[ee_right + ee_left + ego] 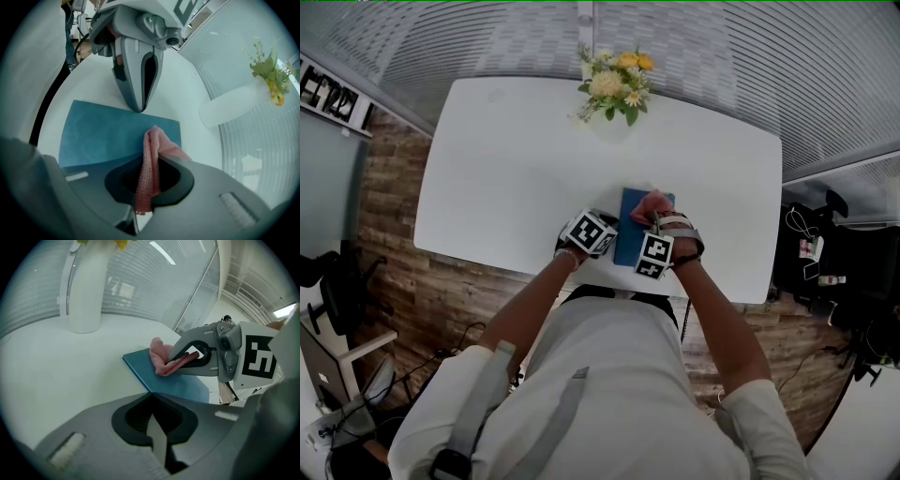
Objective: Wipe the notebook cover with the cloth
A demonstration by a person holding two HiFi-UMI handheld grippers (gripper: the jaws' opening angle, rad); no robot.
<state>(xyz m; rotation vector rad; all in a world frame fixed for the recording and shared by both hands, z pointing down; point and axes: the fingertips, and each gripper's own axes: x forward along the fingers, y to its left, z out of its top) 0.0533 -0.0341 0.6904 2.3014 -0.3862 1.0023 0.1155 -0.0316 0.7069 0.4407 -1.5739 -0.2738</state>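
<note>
A blue notebook [630,234] lies flat near the front edge of the white table [506,178]. My right gripper [653,217] is shut on a pink cloth [651,202], which hangs from its jaws onto the cover. In the right gripper view the cloth [157,143] drapes over the notebook [103,133] near its far right corner. My left gripper [613,232] is shut, and its tips [136,107] rest on the notebook's left edge. The left gripper view shows the notebook [180,383], the cloth [161,357] and the right gripper [180,358] pinching it.
A white vase [614,127] with yellow and white flowers [617,84] stands at the table's far edge, beyond the notebook. The person's body is close against the front edge. Dark bags and cables [830,262] lie on the floor at the right.
</note>
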